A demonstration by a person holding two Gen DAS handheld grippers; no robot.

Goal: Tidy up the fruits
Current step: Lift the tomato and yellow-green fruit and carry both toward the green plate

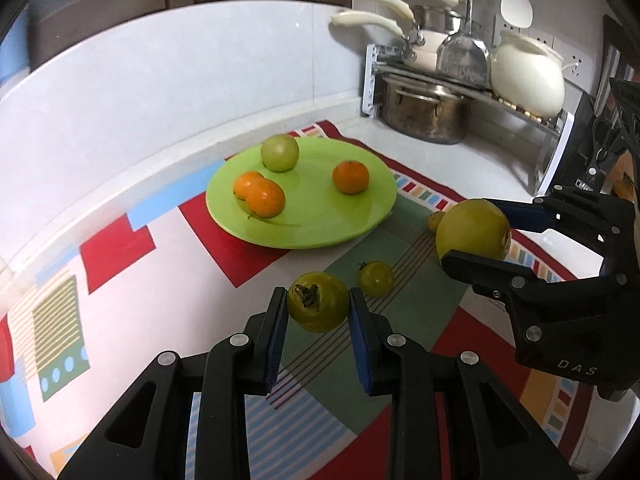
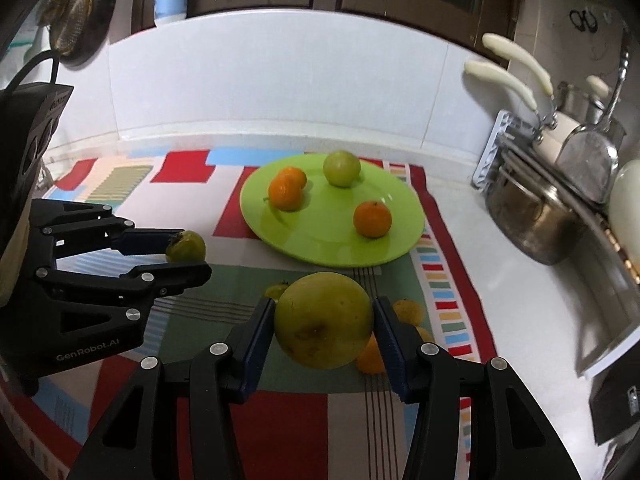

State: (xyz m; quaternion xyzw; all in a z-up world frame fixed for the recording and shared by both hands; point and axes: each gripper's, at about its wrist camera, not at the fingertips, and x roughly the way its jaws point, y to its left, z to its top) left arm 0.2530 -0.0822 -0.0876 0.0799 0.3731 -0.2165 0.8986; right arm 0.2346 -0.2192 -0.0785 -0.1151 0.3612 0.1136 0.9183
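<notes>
green plate (image 1: 352,224) with three oranges, one apple; left gripper (image 1: 319,312) gripping tomato (image 1: 318,302), right gripper (image 2: 324,322) gripping pear (image 2: 324,320)

Home kitchen: tiled counter, pots (image 1: 430,114) on a dish rack (image 1: 472,92), hanging strainer (image 2: 74,16)

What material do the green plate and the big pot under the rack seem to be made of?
The green plate looks like glossy plastic or melamine, perhaps glazed ceramic: uniform colour with soft reflections. The big pot under the rack looks like stainless steel, dulled and stained: grey metallic sheen with brownish marks.
</notes>
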